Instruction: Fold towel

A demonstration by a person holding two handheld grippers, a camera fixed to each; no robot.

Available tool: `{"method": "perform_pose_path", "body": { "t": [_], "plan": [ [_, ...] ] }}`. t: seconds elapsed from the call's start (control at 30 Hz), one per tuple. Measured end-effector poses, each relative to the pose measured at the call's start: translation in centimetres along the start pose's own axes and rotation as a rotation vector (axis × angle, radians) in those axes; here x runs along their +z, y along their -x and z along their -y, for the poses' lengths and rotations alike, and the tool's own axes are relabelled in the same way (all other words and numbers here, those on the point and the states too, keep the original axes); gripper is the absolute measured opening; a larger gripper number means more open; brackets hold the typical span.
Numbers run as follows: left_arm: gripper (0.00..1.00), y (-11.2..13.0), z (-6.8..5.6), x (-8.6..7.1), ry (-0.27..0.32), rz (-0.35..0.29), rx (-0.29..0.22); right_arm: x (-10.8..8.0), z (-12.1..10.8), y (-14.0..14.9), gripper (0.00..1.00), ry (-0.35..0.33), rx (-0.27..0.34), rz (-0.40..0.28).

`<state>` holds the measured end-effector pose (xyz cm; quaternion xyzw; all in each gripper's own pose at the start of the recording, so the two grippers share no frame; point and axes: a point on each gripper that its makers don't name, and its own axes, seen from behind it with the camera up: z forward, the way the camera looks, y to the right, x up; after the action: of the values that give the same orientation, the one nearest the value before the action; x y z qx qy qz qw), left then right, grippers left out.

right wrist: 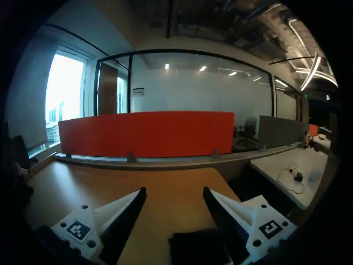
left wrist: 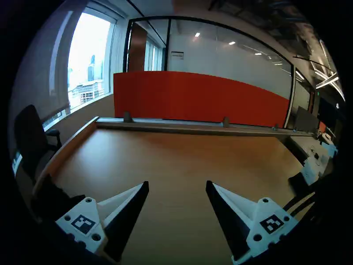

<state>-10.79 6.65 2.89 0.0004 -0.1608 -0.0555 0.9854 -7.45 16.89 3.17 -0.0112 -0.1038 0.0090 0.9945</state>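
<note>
Through the left gripper view, the left gripper (left wrist: 176, 183) hung with its two fingers spread wide and nothing between them, just bare wooden desk (left wrist: 176, 154) underneath. In the right gripper view, the right gripper (right wrist: 174, 190) was likewise spread apart and held nothing. The towel (right wrist: 196, 247) seemed to be the dark flat shape at 6 o'clock, lying on the desk low between that gripper's fingers, too blurred for me to make out folds or edges; neither finger touched it that I could tell. Ahead of both grippers the wood ran unobstructed to a metal rail (left wrist: 185, 126) along the far edge at 12 o'clock, and an orange divider (left wrist: 198, 97) stood upright on it, closing off that whole side. From the left gripper, a black office chair (left wrist: 31, 137) sat off the desk corner at 9 o'clock, with a bright window (left wrist: 86, 66) behind it at 10 o'clock. From the right gripper, a white desk (right wrist: 287, 172) stood beside ours at 3 o'clock with a dark gap between, carrying a loose cable (right wrist: 293, 174), and a grey divider (right wrist: 280, 130) rose behind it. Farthest off, a glass wall (right wrist: 198, 88) spanned the room beyond the dividers.
</note>
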Motion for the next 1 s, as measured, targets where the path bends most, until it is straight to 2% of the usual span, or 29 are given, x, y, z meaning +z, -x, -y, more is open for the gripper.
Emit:
{"method": "perform_pose_path", "body": {
  "t": [0.2,0.5,1.0],
  "plan": [
    [0.96,-2.2,1.0,-0.2,-0.034,-0.084,0.005,0.2,1.5,-0.9,1.00,-0.015,-0.008,-0.013],
    [0.96,-4.2,2.0,-0.2,-0.045,-0.154,-0.010,0.5,4.8,-3.0,0.99,-0.035,0.000,-0.054],
    [0.96,-7.1,2.5,-0.7,-0.025,-0.233,-0.008,0.7,13.0,-4.9,1.00,-0.099,-0.001,-0.097]
  ]
}}
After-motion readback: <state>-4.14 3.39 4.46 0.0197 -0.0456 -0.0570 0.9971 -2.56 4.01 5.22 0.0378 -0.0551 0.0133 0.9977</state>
